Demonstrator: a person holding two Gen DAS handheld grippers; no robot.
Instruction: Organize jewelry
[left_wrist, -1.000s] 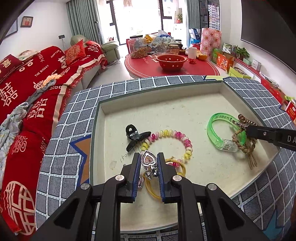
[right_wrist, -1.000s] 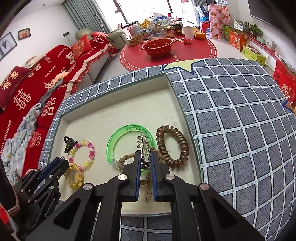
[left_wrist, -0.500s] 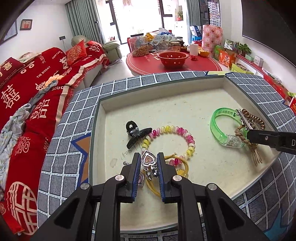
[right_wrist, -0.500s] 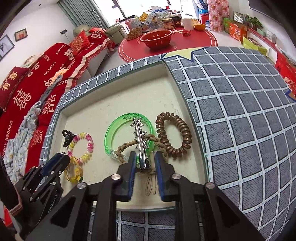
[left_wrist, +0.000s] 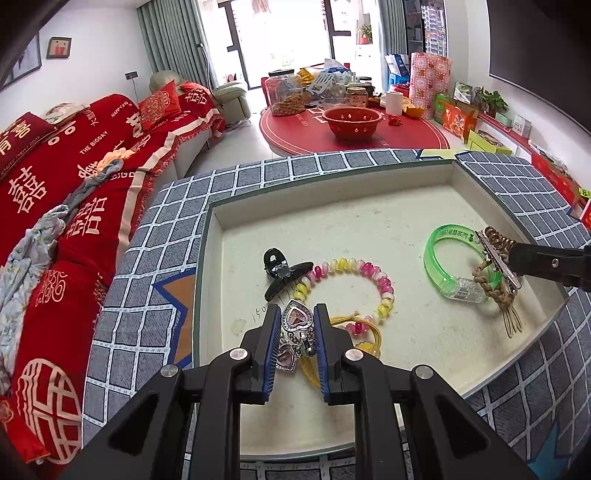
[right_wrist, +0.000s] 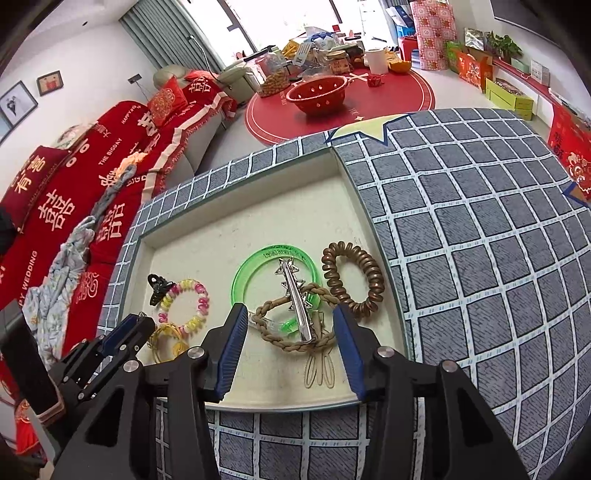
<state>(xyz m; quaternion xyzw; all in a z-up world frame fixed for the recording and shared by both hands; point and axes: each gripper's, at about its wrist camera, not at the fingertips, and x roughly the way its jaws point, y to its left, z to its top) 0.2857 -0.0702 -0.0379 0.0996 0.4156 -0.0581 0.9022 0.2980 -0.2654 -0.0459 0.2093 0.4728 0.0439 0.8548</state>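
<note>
Jewelry: it all sits in the shallow cream tray (right_wrist: 258, 229) sunk into the grey checked surface (right_wrist: 480, 277), in two loose clusters, one toward each side.
Silver hair clip (right_wrist: 297, 301): lies free across the green bangle (right_wrist: 258, 266) and the braided cord bracelet (right_wrist: 284, 328); it rests on them, pointing away from the right wrist camera, with nothing pressing on it.
Right gripper (right_wrist: 290, 347): its jaws have just been opening and now stand wide, one blue pad on each side of the clip and clear of it. That reads as a release, the clip set down on this pile on purpose.
Coiled brown hair tie (right_wrist: 351, 277): just beside the bangle, against the tray's right wall, apart from the clip.
Heart charm piece (left_wrist: 295, 319): silver with pink hearts, pinched between the blue pads of the left gripper (left_wrist: 295, 332), which is closed tight on it; smaller hearts dangle below the grip, low over the tray floor.
Why that hold: likely it waits its turn to be placed while the other hand finishes.
Left cluster: pink and yellow bead bracelet (left_wrist: 354, 288), black claw clip (left_wrist: 282, 275) touching its edge, yellow elastic loops (left_wrist: 354, 332) just behind the left pads.
Sorting so far: clips, bangles and ties look mixed, so I'd judge the job only partly done.
Watch for: the dangling hearts could snag the yellow loops on the way down.
</note>
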